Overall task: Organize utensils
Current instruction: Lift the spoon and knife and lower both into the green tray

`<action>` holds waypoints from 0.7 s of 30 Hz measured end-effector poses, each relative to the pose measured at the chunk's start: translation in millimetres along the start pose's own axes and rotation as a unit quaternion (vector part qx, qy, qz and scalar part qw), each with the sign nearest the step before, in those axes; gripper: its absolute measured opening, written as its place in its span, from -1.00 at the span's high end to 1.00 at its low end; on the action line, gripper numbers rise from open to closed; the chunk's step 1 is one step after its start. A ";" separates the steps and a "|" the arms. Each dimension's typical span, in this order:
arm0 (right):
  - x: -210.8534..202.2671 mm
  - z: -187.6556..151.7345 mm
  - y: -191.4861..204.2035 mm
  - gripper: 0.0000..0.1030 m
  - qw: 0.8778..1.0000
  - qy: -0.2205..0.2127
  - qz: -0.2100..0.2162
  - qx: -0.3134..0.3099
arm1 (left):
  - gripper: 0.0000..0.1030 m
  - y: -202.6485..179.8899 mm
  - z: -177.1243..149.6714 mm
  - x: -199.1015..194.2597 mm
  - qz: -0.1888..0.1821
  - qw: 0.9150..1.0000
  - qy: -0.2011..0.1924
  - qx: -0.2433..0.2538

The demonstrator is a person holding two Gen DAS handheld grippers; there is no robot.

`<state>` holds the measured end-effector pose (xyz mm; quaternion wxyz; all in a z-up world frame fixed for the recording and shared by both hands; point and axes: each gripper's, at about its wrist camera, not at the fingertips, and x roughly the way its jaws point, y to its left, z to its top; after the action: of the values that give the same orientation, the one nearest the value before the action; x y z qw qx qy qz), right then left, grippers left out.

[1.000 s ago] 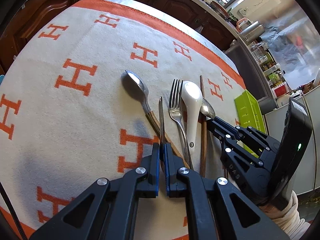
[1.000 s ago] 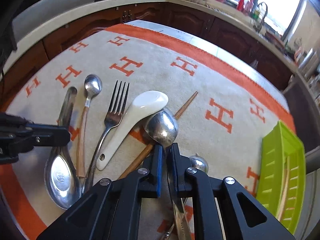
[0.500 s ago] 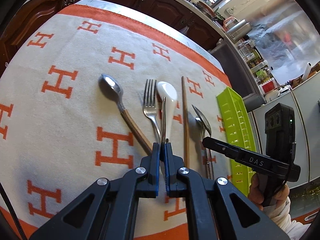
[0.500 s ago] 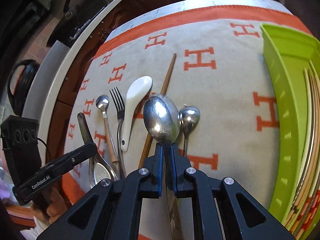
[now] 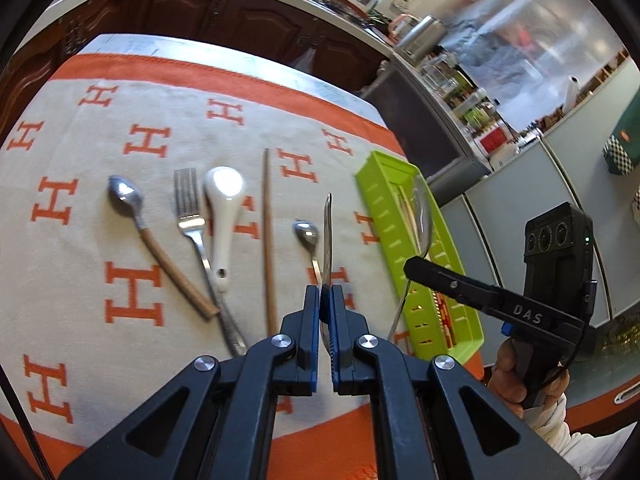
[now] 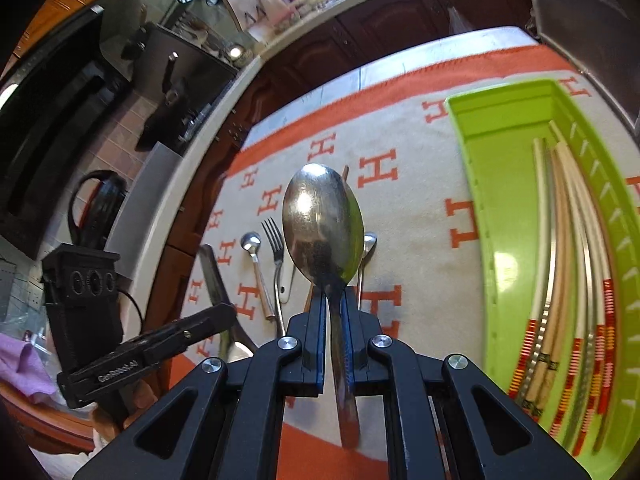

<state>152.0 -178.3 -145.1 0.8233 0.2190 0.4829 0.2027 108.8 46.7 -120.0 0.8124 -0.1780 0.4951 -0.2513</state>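
Left wrist view, nearest first: the left gripper (image 5: 326, 292) is pinched shut on a large spoon (image 5: 328, 236) seen edge-on, lifted above the cloth (image 5: 80, 248). Just past the tips, at about 12 o'clock, a small metal spoon (image 5: 306, 234) lies on the cloth; at 11 o'clock come a single brown chopstick (image 5: 267, 232), a white soup spoon (image 5: 223, 208), a fork (image 5: 190, 212) and, toward 10 o'clock, a spoon with a wooden handle (image 5: 132, 208). At 2 o'clock the right gripper (image 5: 416, 270) holds a second big spoon (image 5: 422, 216) over the green tray (image 5: 376, 200). In the right wrist view that gripper (image 6: 334, 300) is likewise clamped on its spoon's neck, bowl (image 6: 322, 228) upright, with the tray wall (image 6: 476, 200) at 2 o'clock already holding a bundle of chopsticks (image 6: 560, 240). By my reading the job is partway done: chopsticks are sorted, two spoons are in the air on their way, and five pieces on the cloth are left to collect.
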 end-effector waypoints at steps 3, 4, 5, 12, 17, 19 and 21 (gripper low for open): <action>-33.4 -2.7 -4.6 0.87 1.000 -0.028 0.009 0.003 | 0.96 -19.8 0.3 -0.6 -0.008 1.000 0.001 0.017; -45.4 -4.2 -5.6 0.87 0.999 -0.040 0.011 0.003 | 0.96 -28.4 1.0 -0.3 -0.011 1.000 0.002 0.024; -59.0 -5.7 -7.2 0.87 0.999 -0.052 0.012 0.004 | 0.96 -34.5 1.6 -1.4 -0.012 0.999 0.001 0.029; -148.6 -12.7 -20.8 0.88 0.992 -0.125 0.009 0.014 | 0.96 -84.9 6.5 -1.0 -0.027 0.997 0.001 0.075; -206.6 -23.5 -26.2 0.88 0.987 -0.160 -0.021 0.014 | 0.96 -115.3 10.1 6.4 -0.039 0.994 0.007 0.098; -231.0 -30.1 -31.8 0.88 0.985 -0.164 -0.046 0.013 | 0.96 -124.2 11.3 12.2 -0.042 0.994 0.013 0.103; -244.5 -33.5 -33.4 0.89 0.984 -0.162 -0.073 0.008 | 0.96 -130.8 12.6 20.3 -0.043 0.993 0.021 0.104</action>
<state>16.1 -333.6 -5.7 0.9014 0.2202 0.3591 0.1000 97.5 -70.7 -58.5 0.8041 -0.1081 0.4753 -0.3403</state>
